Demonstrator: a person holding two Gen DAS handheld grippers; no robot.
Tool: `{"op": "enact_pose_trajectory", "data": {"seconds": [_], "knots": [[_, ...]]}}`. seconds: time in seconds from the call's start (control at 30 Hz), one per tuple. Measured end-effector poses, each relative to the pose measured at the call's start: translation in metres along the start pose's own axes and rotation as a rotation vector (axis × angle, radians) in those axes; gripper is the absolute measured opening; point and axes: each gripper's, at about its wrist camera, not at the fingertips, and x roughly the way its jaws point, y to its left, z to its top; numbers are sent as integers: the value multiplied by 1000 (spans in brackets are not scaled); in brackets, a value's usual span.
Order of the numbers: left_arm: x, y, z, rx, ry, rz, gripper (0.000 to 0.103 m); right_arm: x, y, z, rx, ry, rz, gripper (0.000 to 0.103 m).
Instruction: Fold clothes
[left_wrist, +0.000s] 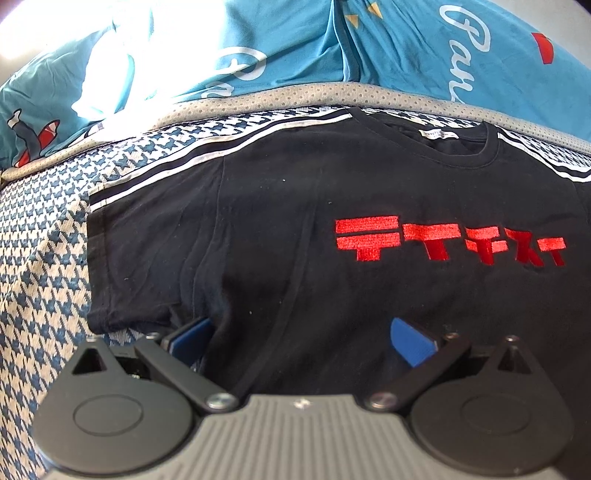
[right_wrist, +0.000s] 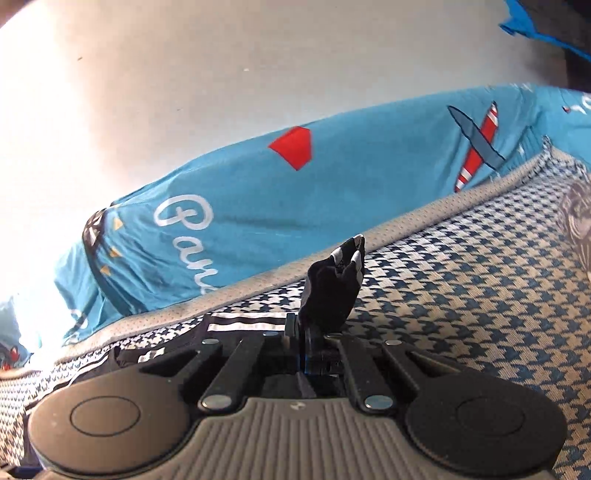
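Looking down from the left wrist: black T-shirt (left_wrist: 280, 229) is lying flat, front up, on the houndstooth bedspread (left_wrist: 40, 258), red embroidered lettering (left_wrist: 450, 242) across the chest, collar (left_wrist: 436, 136) pointing toward the teal pillows (left_wrist: 406, 48). White stripes (left_wrist: 207, 155) are running along the shoulder and sleeve. Left gripper (left_wrist: 301, 339) is hanging over the lower shirt body, blue pads (left_wrist: 410, 345) standing wide apart, black fabric lying between them but not pinched (nothing gripped).

Switching to the right wrist: right gripper (right_wrist: 301, 343) is sitting with jaws pressed together, clamping a bunched tuft of the T-shirt (right_wrist: 328, 291), which is sticking up above the fingertips with a bit of white stripe showing at the top. More striped shirt edge is lying just left of the fingers. Houndstooth bedspread (right_wrist: 461, 295) is spreading out to the right, teal pillows (right_wrist: 258, 192) and a pale wall (right_wrist: 184, 74) behind.
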Motion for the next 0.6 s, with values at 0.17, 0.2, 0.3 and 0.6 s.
{"op": "enact_pose_trajectory", "data": {"seconds": [0.17,0.2,0.3,0.6], "knots": [[0,0,-1,1,-4,1,103,9,38,-15,-120,17,34,5],[-1,0,0,1,-4,0,103,12,45,-19,-137,25,41,5],[-1,0,-1,0,-5,-2,103,24,62,-31,-162,66,60,5],[0,2,-1,11,-2,-14,103,54,71,-41,-19,222,124,19]]}}
